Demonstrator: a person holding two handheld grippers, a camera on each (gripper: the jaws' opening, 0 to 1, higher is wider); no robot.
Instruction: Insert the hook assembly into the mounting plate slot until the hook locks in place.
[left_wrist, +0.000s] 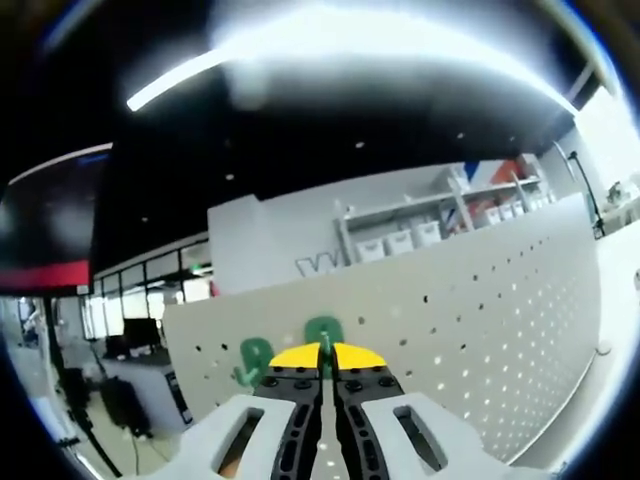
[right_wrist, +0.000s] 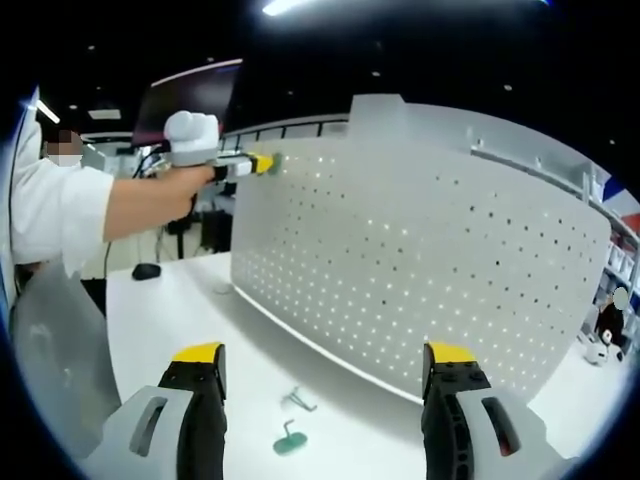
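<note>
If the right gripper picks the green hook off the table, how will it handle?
The green hook looks small and thin, so probably light. It lies flat on the smooth white table, so it may slide rather than roll when nudged. The open right gripper would likely need a careful pinch, low against the tabletop.

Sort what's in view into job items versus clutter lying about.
Job: pegboard; green hooks on it; green hook and wire hook on the table; left gripper, jaws closed; right gripper, jaws open.
Clutter: storage bins; monitor.

Left gripper (left_wrist: 322, 385) jaws together, arm outstretched; right gripper (right_wrist: 325, 385) jaws apart.
</note>
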